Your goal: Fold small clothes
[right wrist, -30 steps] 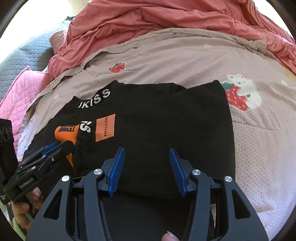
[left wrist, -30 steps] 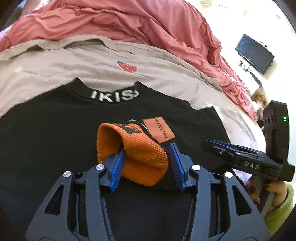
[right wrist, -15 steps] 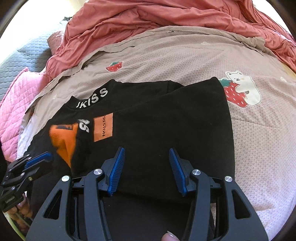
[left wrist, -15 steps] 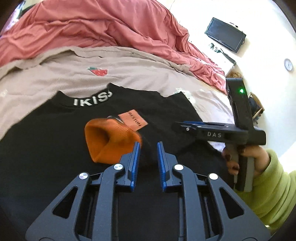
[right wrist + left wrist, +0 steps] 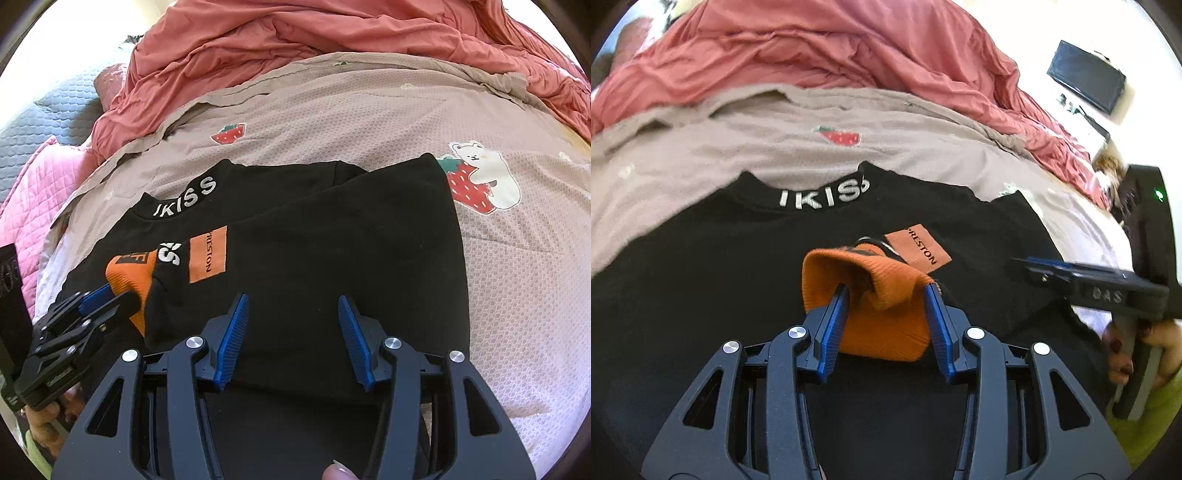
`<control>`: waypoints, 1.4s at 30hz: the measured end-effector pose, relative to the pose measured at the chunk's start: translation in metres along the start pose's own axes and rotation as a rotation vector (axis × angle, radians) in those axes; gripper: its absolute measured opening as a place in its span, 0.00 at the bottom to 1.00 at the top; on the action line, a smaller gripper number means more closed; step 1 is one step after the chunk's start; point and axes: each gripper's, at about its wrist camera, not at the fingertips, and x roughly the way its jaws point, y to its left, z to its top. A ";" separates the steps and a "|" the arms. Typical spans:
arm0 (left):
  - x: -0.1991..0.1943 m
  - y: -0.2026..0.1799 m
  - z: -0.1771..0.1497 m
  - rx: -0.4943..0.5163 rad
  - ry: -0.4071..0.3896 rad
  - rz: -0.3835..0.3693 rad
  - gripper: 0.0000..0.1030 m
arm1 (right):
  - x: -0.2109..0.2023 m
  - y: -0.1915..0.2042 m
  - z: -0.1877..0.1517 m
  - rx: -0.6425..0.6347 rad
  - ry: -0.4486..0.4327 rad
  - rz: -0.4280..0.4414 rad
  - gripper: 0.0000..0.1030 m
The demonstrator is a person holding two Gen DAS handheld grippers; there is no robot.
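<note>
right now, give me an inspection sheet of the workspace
surface: beige bedspread with strawberry prints, rumpled at its far edge
job's things: black top lying flat, one side folded over; orange cuff bunched on top of it
clutter: red duvet heaped behind; pink quilt beside it
grippers: left gripper opening, cuff between its pads; right gripper open over the top, nothing between its pads
cables: nothing seen
surroundings: dark screen on a pale wall
</note>
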 end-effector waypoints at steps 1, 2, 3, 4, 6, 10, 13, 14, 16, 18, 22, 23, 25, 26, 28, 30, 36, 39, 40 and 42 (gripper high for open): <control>0.003 0.001 -0.001 -0.003 0.012 0.005 0.29 | 0.000 0.000 0.000 0.000 0.000 0.000 0.48; 0.003 0.001 -0.002 -0.006 0.018 0.012 0.21 | 0.000 0.000 0.000 0.000 0.000 -0.001 0.48; 0.001 0.003 -0.001 -0.013 0.019 0.004 0.18 | 0.000 0.000 0.000 -0.001 0.001 -0.003 0.48; -0.002 0.005 0.000 -0.019 0.018 -0.012 0.10 | 0.000 0.001 0.000 0.001 0.001 -0.004 0.48; -0.012 0.007 0.001 -0.026 0.018 -0.064 0.05 | 0.000 0.001 0.000 0.000 0.001 -0.005 0.48; -0.037 0.000 0.002 0.046 0.016 -0.083 0.05 | 0.000 0.001 0.000 0.001 0.001 -0.006 0.48; -0.047 0.004 0.000 0.054 0.025 -0.073 0.05 | 0.000 0.001 0.000 0.003 0.002 -0.006 0.48; -0.048 0.009 0.000 0.037 0.030 -0.056 0.05 | -0.001 0.001 0.000 0.004 0.001 -0.005 0.48; -0.044 0.023 -0.001 -0.030 0.055 0.000 0.05 | -0.001 0.001 -0.001 0.000 0.001 -0.010 0.48; -0.040 0.038 -0.003 -0.104 0.074 0.017 0.06 | -0.001 0.001 -0.002 -0.004 0.001 -0.013 0.48; -0.030 0.055 -0.006 -0.237 0.089 -0.053 0.38 | -0.013 0.001 -0.003 0.001 -0.036 0.010 0.48; -0.029 0.057 -0.007 -0.272 0.087 -0.079 0.39 | -0.018 0.001 -0.003 0.001 -0.051 0.015 0.48; -0.030 0.060 -0.007 -0.322 0.072 -0.129 0.44 | -0.029 0.001 -0.004 -0.005 -0.086 0.007 0.51; -0.031 0.061 -0.006 -0.344 0.063 -0.149 0.49 | -0.032 0.000 -0.004 -0.004 -0.094 0.004 0.52; -0.032 0.064 -0.007 -0.411 0.050 -0.202 0.54 | -0.037 -0.003 -0.007 0.003 -0.100 0.002 0.52; -0.031 0.061 -0.007 -0.435 0.051 -0.211 0.56 | -0.038 -0.006 -0.009 0.010 -0.099 0.000 0.52; -0.008 0.045 -0.011 -0.453 0.088 -0.112 0.58 | -0.037 -0.011 -0.013 0.033 -0.096 -0.004 0.52; -0.005 0.035 -0.010 -0.461 0.060 -0.056 0.16 | -0.035 -0.009 -0.014 0.031 -0.094 -0.005 0.52; -0.003 0.025 -0.010 -0.417 0.057 -0.008 0.13 | -0.033 -0.007 -0.015 0.031 -0.091 -0.005 0.52; -0.003 0.017 -0.009 -0.352 0.041 0.044 0.09 | -0.032 -0.005 -0.016 0.031 -0.088 -0.002 0.52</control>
